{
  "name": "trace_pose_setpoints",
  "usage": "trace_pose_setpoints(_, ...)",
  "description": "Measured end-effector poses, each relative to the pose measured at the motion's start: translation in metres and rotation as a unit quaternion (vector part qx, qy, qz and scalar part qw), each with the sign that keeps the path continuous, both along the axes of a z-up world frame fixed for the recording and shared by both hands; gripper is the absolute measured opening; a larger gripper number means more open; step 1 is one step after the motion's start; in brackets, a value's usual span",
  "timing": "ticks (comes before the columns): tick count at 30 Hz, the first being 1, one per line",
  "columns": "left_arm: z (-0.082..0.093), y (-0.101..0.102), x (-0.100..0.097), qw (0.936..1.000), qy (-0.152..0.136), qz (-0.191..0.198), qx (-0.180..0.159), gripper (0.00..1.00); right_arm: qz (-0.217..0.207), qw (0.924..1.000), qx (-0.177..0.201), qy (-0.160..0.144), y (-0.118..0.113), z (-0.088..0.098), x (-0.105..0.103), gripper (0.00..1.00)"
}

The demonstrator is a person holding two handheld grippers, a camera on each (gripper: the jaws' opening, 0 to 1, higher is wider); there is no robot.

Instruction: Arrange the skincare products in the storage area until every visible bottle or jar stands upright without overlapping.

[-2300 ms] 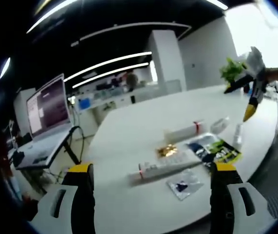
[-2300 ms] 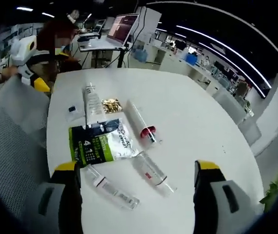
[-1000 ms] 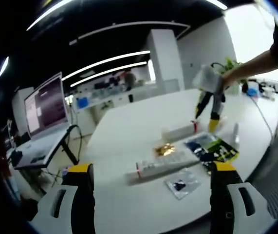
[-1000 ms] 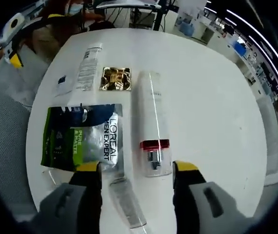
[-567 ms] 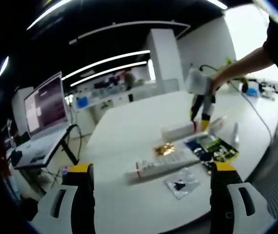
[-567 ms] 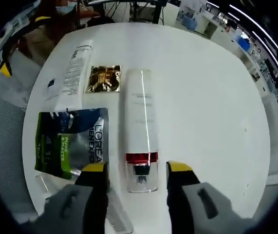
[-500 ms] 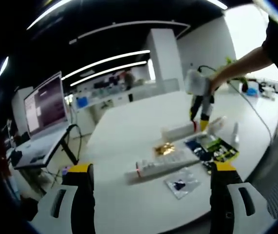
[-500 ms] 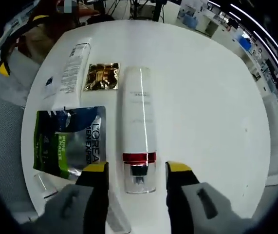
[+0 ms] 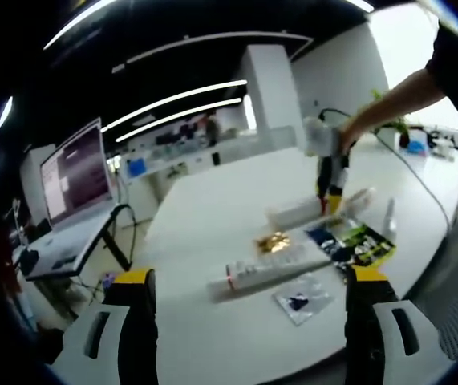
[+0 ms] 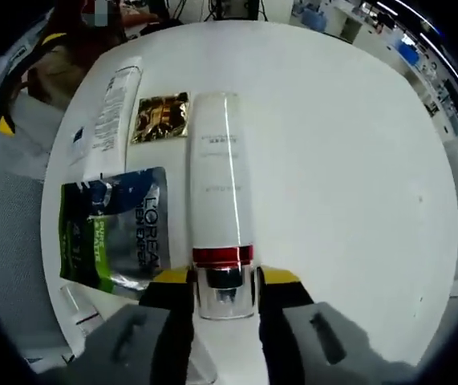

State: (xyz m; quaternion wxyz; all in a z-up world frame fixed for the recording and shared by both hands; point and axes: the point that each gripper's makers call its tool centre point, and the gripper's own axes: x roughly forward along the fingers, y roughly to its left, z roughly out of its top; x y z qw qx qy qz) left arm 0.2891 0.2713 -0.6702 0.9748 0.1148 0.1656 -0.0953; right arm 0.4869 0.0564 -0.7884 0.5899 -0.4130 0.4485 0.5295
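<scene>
A white bottle (image 10: 216,184) with a red band and clear cap lies flat on the white table (image 10: 333,160). My right gripper (image 10: 225,277) is shut on the cap, one jaw tight against each side. Beside the bottle lie a gold sachet (image 10: 160,118), a white tube (image 10: 108,120) and a green and silver L'Oreal sachet (image 10: 116,233). In the left gripper view my left gripper (image 9: 249,277) hangs wide open above the near table edge, short of the tube (image 9: 269,269). Farther off, the right gripper (image 9: 330,196) points down at the bottle (image 9: 297,213), held by a hand.
A small clear bottle (image 9: 389,218) and a small flat sachet (image 9: 299,301) also lie on the table. A grey mesh chair (image 10: 4,208) stands at the table's edge. A laptop (image 9: 76,172) on a stand is off to the side. Bare table stretches beyond the bottle.
My right gripper came down over the lying bottle and its jaws narrowed from wide open onto the cap. The left gripper has stayed where it was, open.
</scene>
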Motion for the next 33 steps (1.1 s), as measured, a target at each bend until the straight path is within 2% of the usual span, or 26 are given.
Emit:
trace_pose_setpoints(10, -0.001, -0.001, 0.000, 1.0000, 0.003, -0.001, 0.007, 0.97, 0.006, 0.9998, -0.014, -0.009, -0.001, 0.001, -0.003, 0.27)
trace_pose_setpoints(16, -0.001, -0.002, 0.000, 1.0000, 0.005, -0.004, 0.006, 0.97, 0.010, 0.9998, -0.003, -0.017, -0.002, 0.010, -0.005, 0.26)
trace_pose_setpoints(21, -0.003, -0.005, -0.001, 0.9997, 0.013, -0.015, 0.015, 0.97, 0.006, 0.9996, -0.010, -0.025, -0.002, 0.014, -0.008, 0.26)
trace_pose_setpoints(30, -0.014, -0.014, -0.004, 0.9967, 0.053, -0.051, 0.036, 0.97, 0.019, 0.9988, -0.021, -0.039, -0.007, 0.023, -0.015, 0.26)
trace_pose_setpoints(33, -0.013, -0.015, -0.003, 0.9942, 0.061, -0.065, 0.061, 0.96, 0.027, 0.9982, -0.032, -0.044, -0.011, 0.026, -0.018, 0.26)
